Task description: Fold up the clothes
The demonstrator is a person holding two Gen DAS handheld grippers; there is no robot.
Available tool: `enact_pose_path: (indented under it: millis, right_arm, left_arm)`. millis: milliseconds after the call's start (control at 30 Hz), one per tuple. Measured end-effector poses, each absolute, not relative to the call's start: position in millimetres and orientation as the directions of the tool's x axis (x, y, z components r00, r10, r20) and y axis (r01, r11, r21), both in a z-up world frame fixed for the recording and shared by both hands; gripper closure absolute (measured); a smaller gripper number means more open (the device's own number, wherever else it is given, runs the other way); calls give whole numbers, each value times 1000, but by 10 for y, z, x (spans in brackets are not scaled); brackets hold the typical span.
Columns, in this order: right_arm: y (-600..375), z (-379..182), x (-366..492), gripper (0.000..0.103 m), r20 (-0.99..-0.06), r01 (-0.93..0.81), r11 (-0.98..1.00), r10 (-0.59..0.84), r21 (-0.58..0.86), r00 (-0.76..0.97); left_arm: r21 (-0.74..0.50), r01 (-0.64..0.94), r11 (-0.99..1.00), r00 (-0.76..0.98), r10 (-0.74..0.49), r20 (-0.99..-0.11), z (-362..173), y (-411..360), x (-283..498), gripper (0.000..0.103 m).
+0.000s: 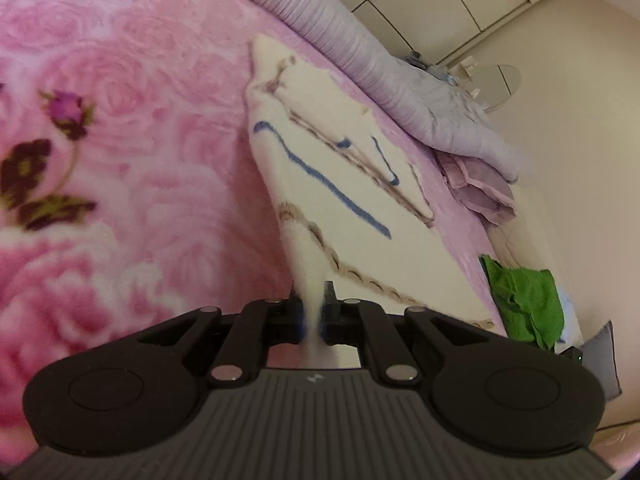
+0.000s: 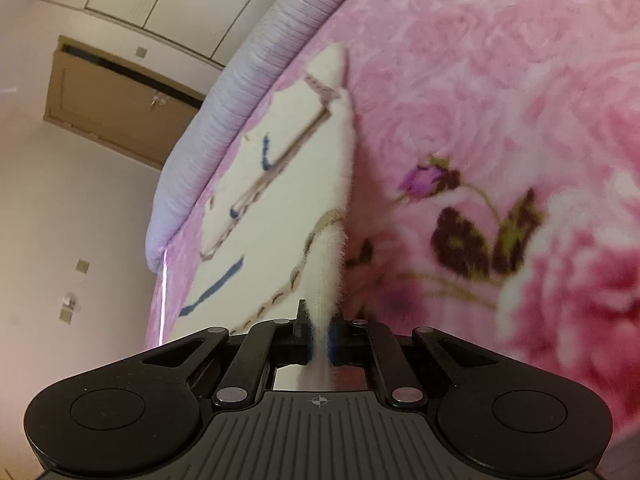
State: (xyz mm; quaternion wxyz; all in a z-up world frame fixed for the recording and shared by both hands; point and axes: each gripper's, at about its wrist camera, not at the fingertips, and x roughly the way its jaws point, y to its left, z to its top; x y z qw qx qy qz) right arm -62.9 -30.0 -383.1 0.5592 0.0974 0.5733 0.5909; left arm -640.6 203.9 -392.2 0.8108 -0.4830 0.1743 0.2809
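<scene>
- Left gripper (image 1: 313,312): jaws clenched tight on a pinched-up edge of the cream fleece garment (image 1: 320,168), fuzzy cloth squeezed right between the blue pads.
- Right gripper (image 2: 320,336): same deal, clamped on another bunched bit of that garment's edge, which rises in a ridge straight away from the jaws.
- The garment, cream with blue and tan stitch lines, lies spread on the pink rose blanket (image 1: 120,140), between the grippers and the lilac ribbed bolster (image 1: 332,40).
- Only the left view gets the green cloth (image 1: 524,300) off the blanket's edge, a folded mauve pile (image 1: 476,184) by the bolster's end, and a round white table (image 1: 496,84) beyond it.
- Only the right view shows a brown door (image 2: 116,104) past the bolster and wall switches (image 2: 82,266) below it.
</scene>
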Motion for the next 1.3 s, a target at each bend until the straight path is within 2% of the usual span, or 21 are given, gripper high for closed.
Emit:
enact_pose_path:
  millis: [467,667,800,1000,1133,1267,1300]
  right_arm:
    - [-1919,-3704,-1157,98,-506,-463,313,772,829,-385]
    - [-2302,-3502,-1296,98,-502,-464,302,765,833,-404]
    - [-2130,-3278,-1250,97,-476,-490,254,780,834,-406]
    - [-1280,-2788,-920,97,-420,-579,129,813,805,-403]
    - [-342,-2736,-643,97,-426,-631,112,824,768,-373]
    - [724,-3045,-335,97,-475,-603,211,821,769,-318]
    - [972,-3187,-261,89,-513,-586,264,801,766,-310]
  left_arm:
    - [-763,-588,267,806,262,-530,-3898,498,-7390,99]
    - [-782,-565,262,822,256,-508,-3695,281,-7565,99]
    - [-825,-503,260,858,263,-440,-3498,585,-7499,99]
    - [-832,-456,317,886,248,-391,-3245,1608,-6984,99]
    - [-825,-468,315,878,270,-395,-3290,2535,-6466,98]
    - [-843,-502,194,848,302,-435,-3695,3502,-6024,92]
    - [-827,-538,162,820,329,-469,-3808,3696,-5970,90]
